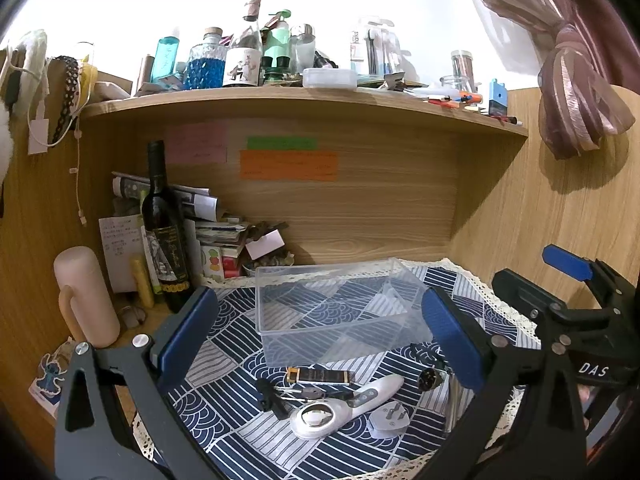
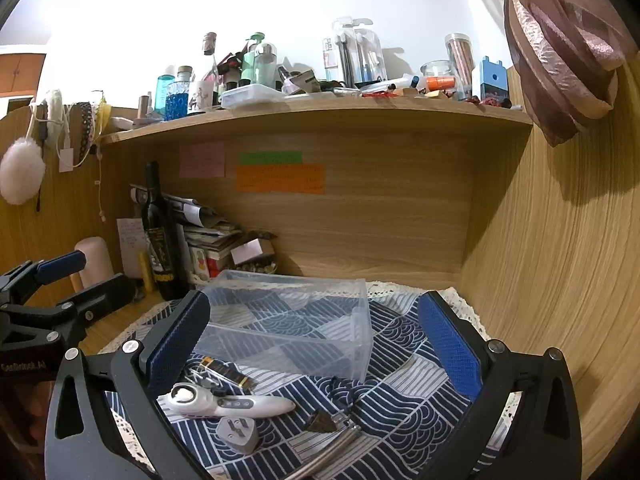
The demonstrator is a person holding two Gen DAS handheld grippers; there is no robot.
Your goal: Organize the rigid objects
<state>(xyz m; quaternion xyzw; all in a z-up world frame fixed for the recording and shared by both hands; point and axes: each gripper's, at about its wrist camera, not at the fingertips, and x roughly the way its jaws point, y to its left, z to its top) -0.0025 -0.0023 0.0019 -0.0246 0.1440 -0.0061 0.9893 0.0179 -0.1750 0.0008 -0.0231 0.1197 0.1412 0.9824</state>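
Hovering wide open and empty: left gripper (image 1: 320,332) and right gripper (image 2: 316,344), both above the patterned cloth (image 1: 240,432). Just before the clear box (image 1: 336,312), still empty: lighter (image 1: 320,376), white magnifier (image 1: 344,404), plug (image 1: 390,424), watch (image 1: 430,378). Likely first step: picking one item for the box. Partly cut off: metal tool (image 2: 332,448), hard to identify.
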